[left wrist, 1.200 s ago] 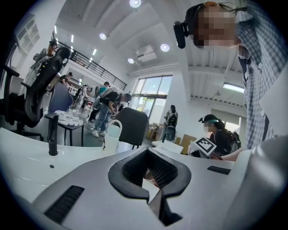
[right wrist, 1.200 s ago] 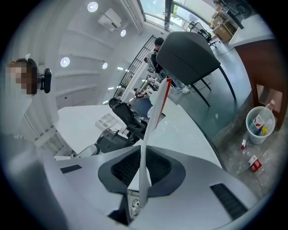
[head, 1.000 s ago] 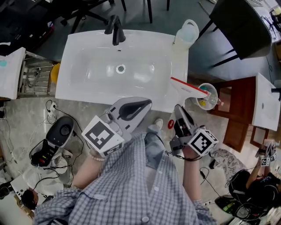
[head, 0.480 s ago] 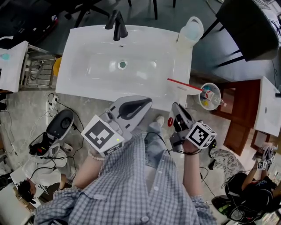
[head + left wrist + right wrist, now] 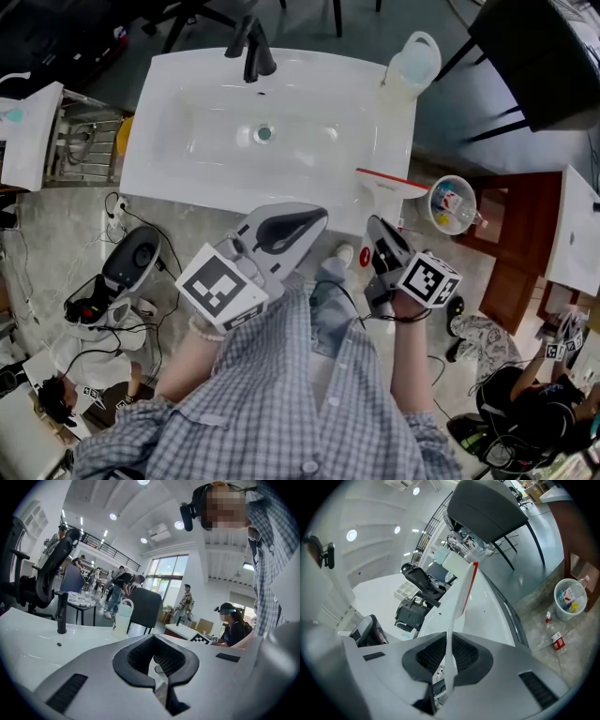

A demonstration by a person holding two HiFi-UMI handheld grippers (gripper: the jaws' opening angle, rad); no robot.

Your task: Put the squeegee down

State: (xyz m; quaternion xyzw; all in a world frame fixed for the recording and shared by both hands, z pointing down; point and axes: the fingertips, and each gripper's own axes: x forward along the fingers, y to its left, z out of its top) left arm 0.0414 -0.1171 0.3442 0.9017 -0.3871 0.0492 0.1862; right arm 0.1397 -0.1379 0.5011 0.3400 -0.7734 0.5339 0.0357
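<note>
Since a second ago the squeegee has shifted left in the head view. Its blade's right tip no longer overlaps the waste basket and now ends at the basket's left rim.

At far left, on the stone floor, a black and grey device lies among cables. Just right of it the left gripper hangs near the front rim of the white sink, pointing away from the person. Its own view shows its jaws clenched together with nothing between them. A black faucet stands at the sink's far edge. A pale jug sits on the far right corner.

The squeegee is over the sink's right front corner. Its white handle runs from the person towards the sink, and its long blade lies across that, left to right. The right end of the blade sits slightly nearer the person. The blade's red strip lies on the far side, towards the jug. Whether the head touches the rim I cannot tell. Behind it the right gripper clamps the thin white handle. In its own view the handle rises from between the pads, up and away to the red-edged head.
</note>
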